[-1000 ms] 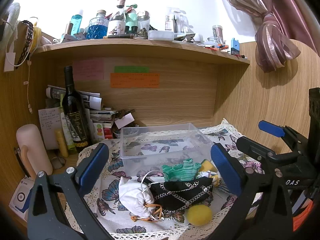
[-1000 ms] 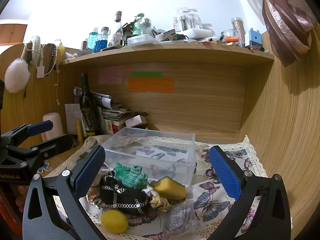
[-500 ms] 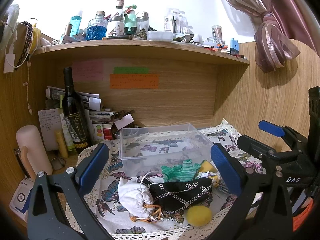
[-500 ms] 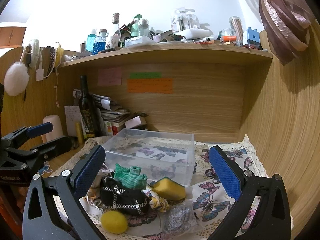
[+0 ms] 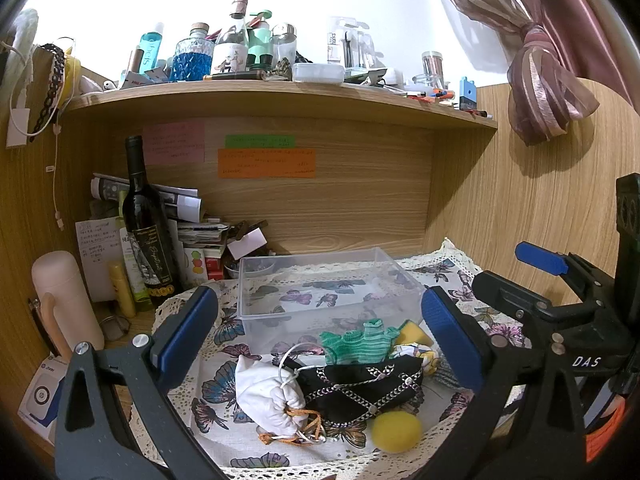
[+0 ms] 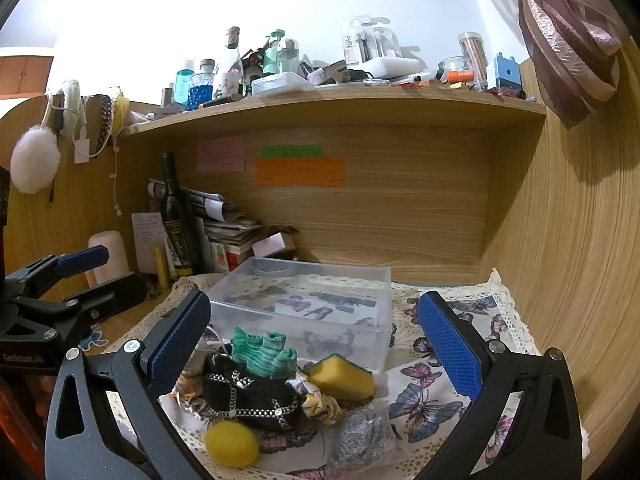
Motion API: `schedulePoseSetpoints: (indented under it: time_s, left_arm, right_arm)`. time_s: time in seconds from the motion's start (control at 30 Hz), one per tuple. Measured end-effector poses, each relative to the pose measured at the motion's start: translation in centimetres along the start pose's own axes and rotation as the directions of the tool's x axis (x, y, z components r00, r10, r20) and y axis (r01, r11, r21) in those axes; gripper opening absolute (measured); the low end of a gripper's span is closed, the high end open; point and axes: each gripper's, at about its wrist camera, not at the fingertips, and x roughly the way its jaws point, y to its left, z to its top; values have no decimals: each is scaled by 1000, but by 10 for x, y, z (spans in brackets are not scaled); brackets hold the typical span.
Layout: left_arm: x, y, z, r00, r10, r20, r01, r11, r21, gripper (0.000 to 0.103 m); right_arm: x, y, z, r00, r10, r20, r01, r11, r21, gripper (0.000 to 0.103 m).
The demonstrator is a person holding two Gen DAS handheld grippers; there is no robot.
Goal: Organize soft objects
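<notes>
A pile of soft things lies on the butterfly cloth (image 5: 224,384) in front of an empty clear plastic box (image 5: 320,292): a white drawstring pouch (image 5: 268,394), a black pouch with silver chain trim (image 5: 360,386), a green striped knit piece (image 5: 356,346), a yellow sponge (image 6: 340,374), a yellow ball (image 5: 396,430), a patterned scrunchie (image 6: 320,402) and a grey scrubber (image 6: 360,436). My left gripper (image 5: 320,332) is open and empty, above the pile. My right gripper (image 6: 312,340) is open and empty, to the right of the left one.
A dark wine bottle (image 5: 146,232), a pink flask (image 5: 64,304), a yellow tube and stacked papers stand at the back left. A cluttered shelf (image 5: 280,96) runs overhead. Wooden walls close the back and right. The box also shows in the right wrist view (image 6: 308,304).
Both views have shifted very slightly; the pile, the box and both open grippers keep their places.
</notes>
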Motion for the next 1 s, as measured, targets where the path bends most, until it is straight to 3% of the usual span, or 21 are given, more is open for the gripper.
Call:
schedulePoseSetpoints:
  time_s: [1.0]
  left_arm:
    - [0,-6,1,1000,-6,1,6,1000,-3,103]
  right_arm:
    - [1,2,-1,1000,4,-2,-4,1000,3,103]
